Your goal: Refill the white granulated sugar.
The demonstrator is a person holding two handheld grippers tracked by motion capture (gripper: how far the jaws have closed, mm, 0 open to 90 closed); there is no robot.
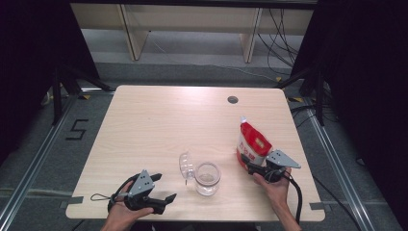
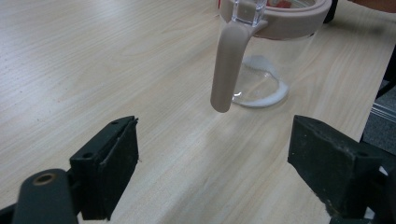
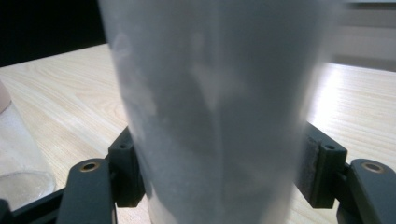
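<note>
The right hand-held gripper [image 1: 251, 166] is clamped on the lower part of a red-and-white bag [image 1: 252, 143], which stands upright near the desk's [image 1: 159, 120] right edge; in the right gripper view both pads press the bag's pale side [image 3: 219, 116]. Just to its left stands a clear jar [image 1: 207, 178] with a pinkish rim, its hinged lid [image 1: 185, 166] flipped open to the left. The left hand-held gripper [image 1: 163, 190] rests at the near left corner, jaws wide apart around nothing, pointing at the jar [image 2: 271, 51] and its hanging latch [image 2: 227, 65].
</note>
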